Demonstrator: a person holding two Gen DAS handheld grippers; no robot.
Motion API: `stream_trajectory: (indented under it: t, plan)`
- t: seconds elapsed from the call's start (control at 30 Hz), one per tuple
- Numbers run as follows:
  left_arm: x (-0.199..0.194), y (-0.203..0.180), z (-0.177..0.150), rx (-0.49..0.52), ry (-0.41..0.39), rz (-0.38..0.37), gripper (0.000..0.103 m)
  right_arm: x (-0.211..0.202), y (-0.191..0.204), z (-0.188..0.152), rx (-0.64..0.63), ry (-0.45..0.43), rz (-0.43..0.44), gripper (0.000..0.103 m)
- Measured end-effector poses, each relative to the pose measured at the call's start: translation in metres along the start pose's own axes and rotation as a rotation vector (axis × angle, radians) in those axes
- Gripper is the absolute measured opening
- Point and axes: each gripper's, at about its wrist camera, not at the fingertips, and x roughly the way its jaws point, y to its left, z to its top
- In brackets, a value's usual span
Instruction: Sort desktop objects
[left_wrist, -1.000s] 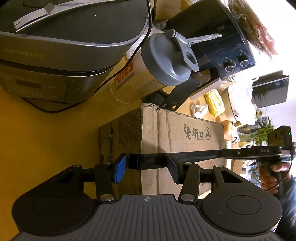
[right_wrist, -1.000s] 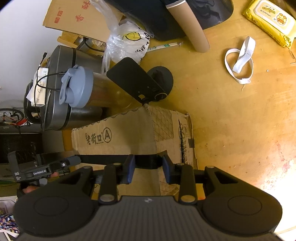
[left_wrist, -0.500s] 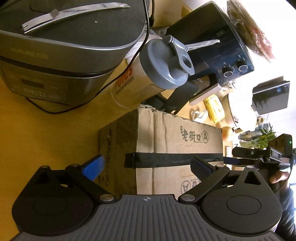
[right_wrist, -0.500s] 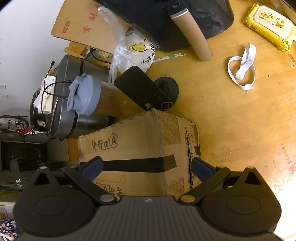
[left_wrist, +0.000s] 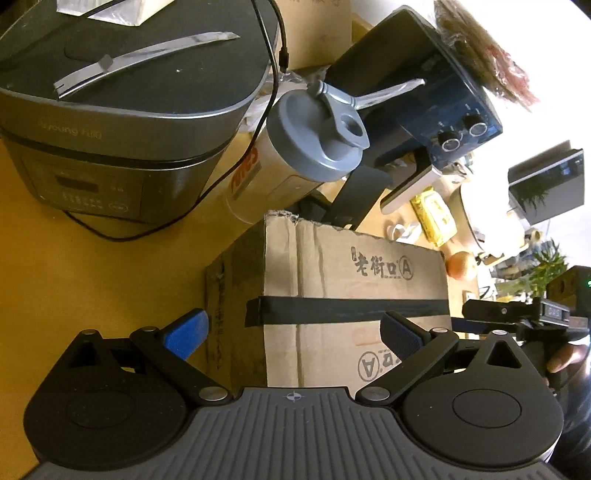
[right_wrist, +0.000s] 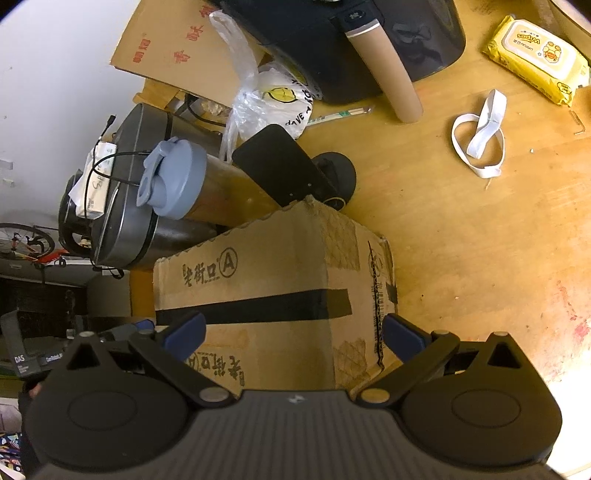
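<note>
Both hand-held grippers (left_wrist: 293, 338) (right_wrist: 293, 338) sprang wide—creased, black-taped cardboard box (left_wrist: 354, 291) beneath.

Both grippers look alike: the left gripper (left_wrist: 293, 334) has a ribbed grey body with a small crosshair mark, black round housings either side, black linkage arms with silver pivot screws, and blue-padded fingers (left_wrist: 186, 332). The right gripper (right_wrist: 293, 334) matches, blue fingers (right_wrist: 400, 336) too. Off to the far side, its black handle bears white "DAS" lettering.
</note>
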Motion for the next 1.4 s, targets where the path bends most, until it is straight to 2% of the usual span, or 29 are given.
stream_trajectory:
  t: [0.13,0.37,0.97,1.4]
  plan:
    - [-0.002,-0.004,-0.004,0.015,-0.008,0.030,0.103,-0.003,0.001,-0.004,-0.006,-0.008,0.006,0.103]
    - [-0.004,-0.010,-0.012,0.028,-0.020,0.034,0.103,-0.008,0.006,-0.011,-0.027,-0.029,0.004,0.103]
    - [-0.025,-0.035,-0.052,0.125,-0.143,0.083,0.103,-0.020,0.013,-0.047,-0.090,-0.087,-0.026,0.103]
    - [-0.041,-0.055,-0.090,0.152,-0.206,0.198,0.103,-0.037,0.032,-0.089,-0.233,-0.187,-0.111,0.103]
